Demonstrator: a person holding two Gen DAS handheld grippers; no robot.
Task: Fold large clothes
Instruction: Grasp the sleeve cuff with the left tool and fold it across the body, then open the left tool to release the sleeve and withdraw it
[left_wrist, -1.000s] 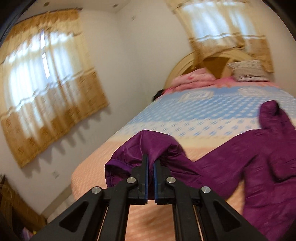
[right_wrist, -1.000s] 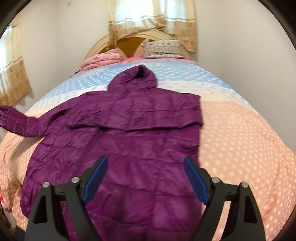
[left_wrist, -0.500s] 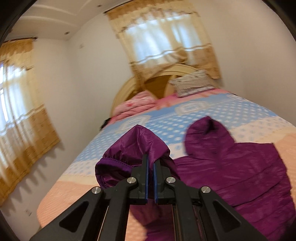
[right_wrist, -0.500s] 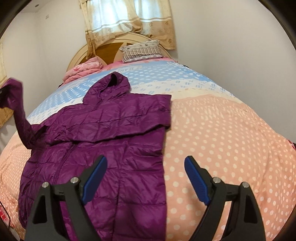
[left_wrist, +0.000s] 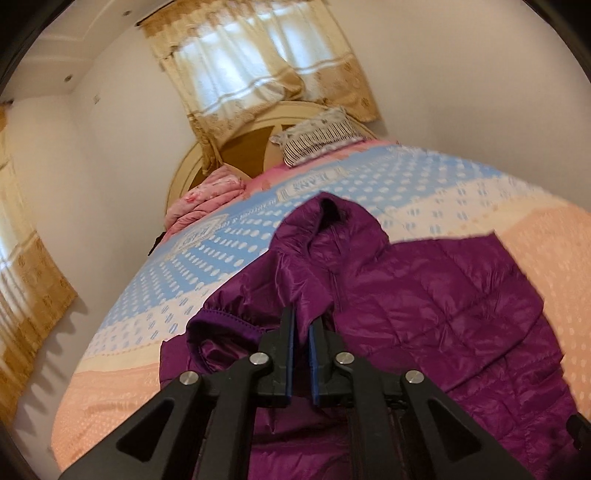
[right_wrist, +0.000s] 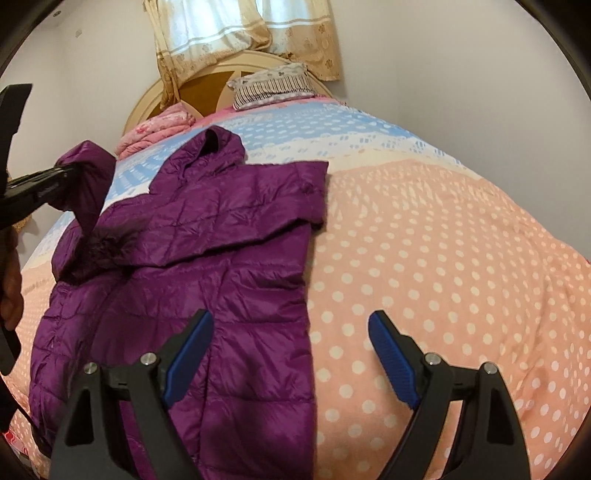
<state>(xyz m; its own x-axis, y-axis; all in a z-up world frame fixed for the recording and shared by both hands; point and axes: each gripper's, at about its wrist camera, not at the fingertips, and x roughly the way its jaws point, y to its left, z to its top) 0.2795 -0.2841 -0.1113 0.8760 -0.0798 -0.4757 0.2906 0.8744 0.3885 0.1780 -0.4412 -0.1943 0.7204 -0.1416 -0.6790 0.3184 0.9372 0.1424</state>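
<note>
A purple hooded puffer jacket (right_wrist: 221, 266) lies flat on the bed, hood (right_wrist: 214, 147) toward the headboard. Its right sleeve is folded across the chest. My left gripper (left_wrist: 302, 325) is shut on the left sleeve (left_wrist: 258, 291) near the cuff and holds it raised above the jacket's left shoulder; it also shows in the right wrist view (right_wrist: 70, 171) with the sleeve (right_wrist: 88, 184) hanging from it. My right gripper (right_wrist: 291, 343) is open and empty, low over the jacket's right hem edge and the bedspread.
The bed has a peach, white and blue dotted bedspread (right_wrist: 424, 258). A striped pillow (right_wrist: 273, 86) and a pink folded quilt (right_wrist: 155, 133) lie by the rounded headboard (right_wrist: 199, 88). Curtained windows and walls stand close on both sides.
My left gripper has lifted the left sleeve and carried it rightward, over the jacket's body. My right gripper has shifted right, toward the jacket's right edge, still open.
</note>
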